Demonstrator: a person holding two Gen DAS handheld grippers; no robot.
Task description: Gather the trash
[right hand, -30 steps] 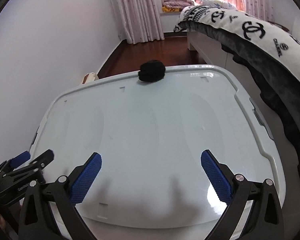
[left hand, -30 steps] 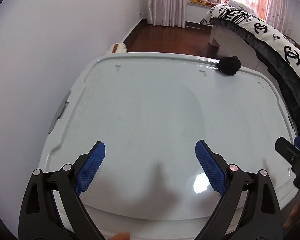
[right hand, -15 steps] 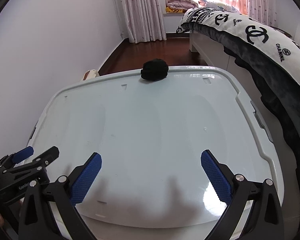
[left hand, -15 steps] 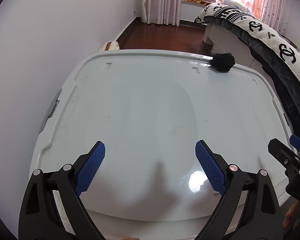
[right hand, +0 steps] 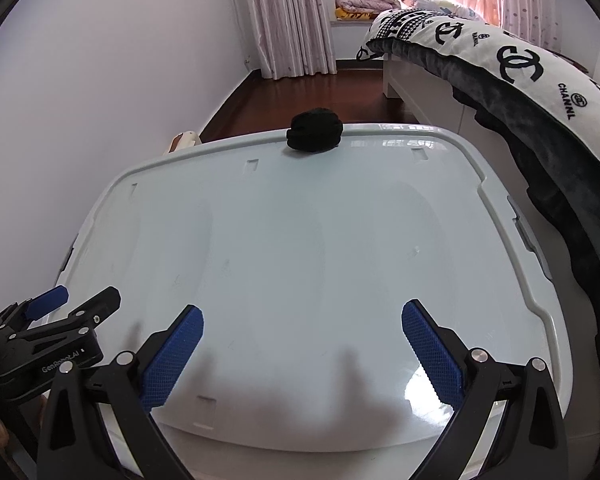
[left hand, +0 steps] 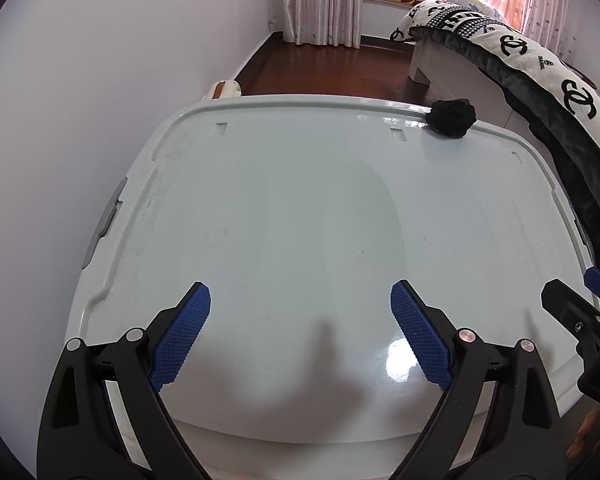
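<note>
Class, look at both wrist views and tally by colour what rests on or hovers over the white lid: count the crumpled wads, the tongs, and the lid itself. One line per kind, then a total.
Black crumpled wad: 1
Black tongs with blue pads, both open and empty: 2, left tongs and right tongs
White storage lid: 1
Total: 4

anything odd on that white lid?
One thing: a crumpled black wad sits alone at the far rim of the white lid, apart from both open tongs. The lid otherwise looks bare and intact.
</note>
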